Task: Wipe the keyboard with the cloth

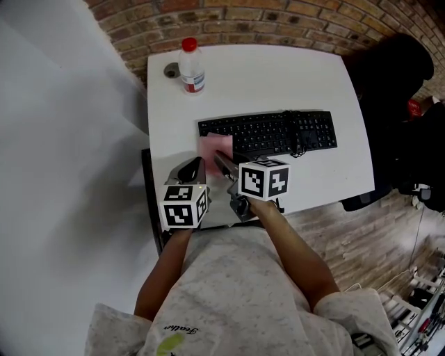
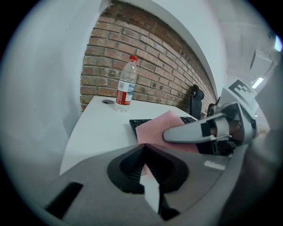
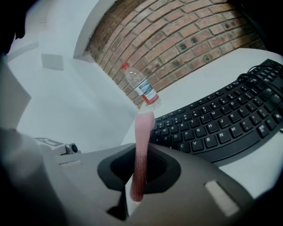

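R gripper (image 3: 140, 154) is clamped on the pink cloth (image 3: 144, 126), which stands edge-on out of its jaws. It's held by one edge, prob. so the rest hangs free to drag over the keys. L gripper (image 2: 143, 152) has its jaws pressed together w/ nothing clearly in them. Its tips sit right at the cloth's near corner; can't tell if they nip it. My guess is it's there to steady or spread the cloth.

The cloth is off the table's front strip, its far edge over the left end of the keyboard (image 1: 268, 132). Doesn't look pressed on the keys yet, so wiping seems about to start. The keyboard is black and lies square to the person, w/ a cable (image 1: 297, 139) looped over its right part.

Beyond it a plastic bottle (image 1: 191, 66) w/ red cap stands upright near the far-left corner, well apart from the keyboard, w/ a small round grey thing (image 1: 171, 69) just beside it. The table (image 1: 278, 76) is white and smooth.

Room: brick wall (image 1: 278, 21) behind, black chair (image 1: 393, 90) at right, wood floor (image 1: 361, 243).
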